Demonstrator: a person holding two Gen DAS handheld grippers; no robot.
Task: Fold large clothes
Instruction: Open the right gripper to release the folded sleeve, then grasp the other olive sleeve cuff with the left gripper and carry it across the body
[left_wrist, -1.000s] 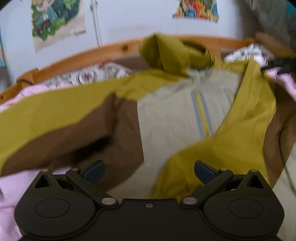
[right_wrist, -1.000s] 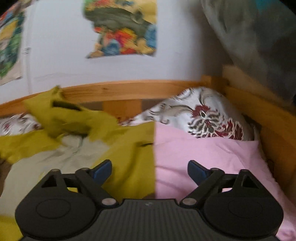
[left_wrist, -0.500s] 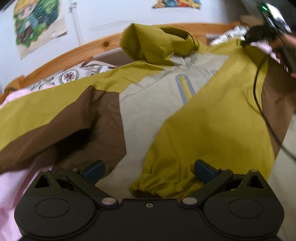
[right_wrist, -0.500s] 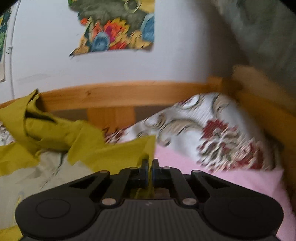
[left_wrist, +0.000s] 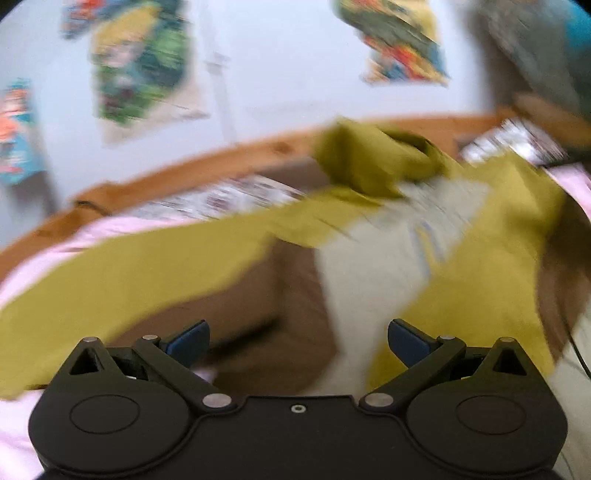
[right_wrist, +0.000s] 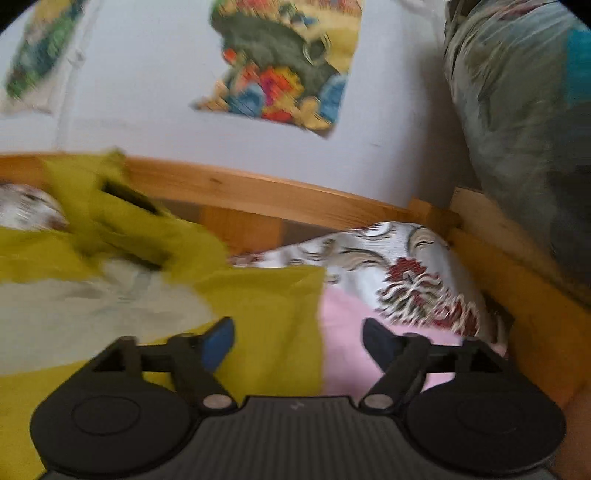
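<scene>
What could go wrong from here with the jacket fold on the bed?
1. Both views are motion-blurred, so aiming the next grab at a jacket edge may miss.
2. The right claw has just been opening, and the mustard edge between its pads lies loose; the fold there may slip back.
3. The left claw is open and holds nothing, and the hood is bunched against the wooden bed rail, so it may fold in lumpy.

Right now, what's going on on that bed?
A person with two handheld grippers is folding a jacket spread across the pink bedsheet. The right gripper has just been opening its jaws; they stand apart over the jacket's edge, gripping nothing. The left gripper is open too, above the jacket's front.
</scene>
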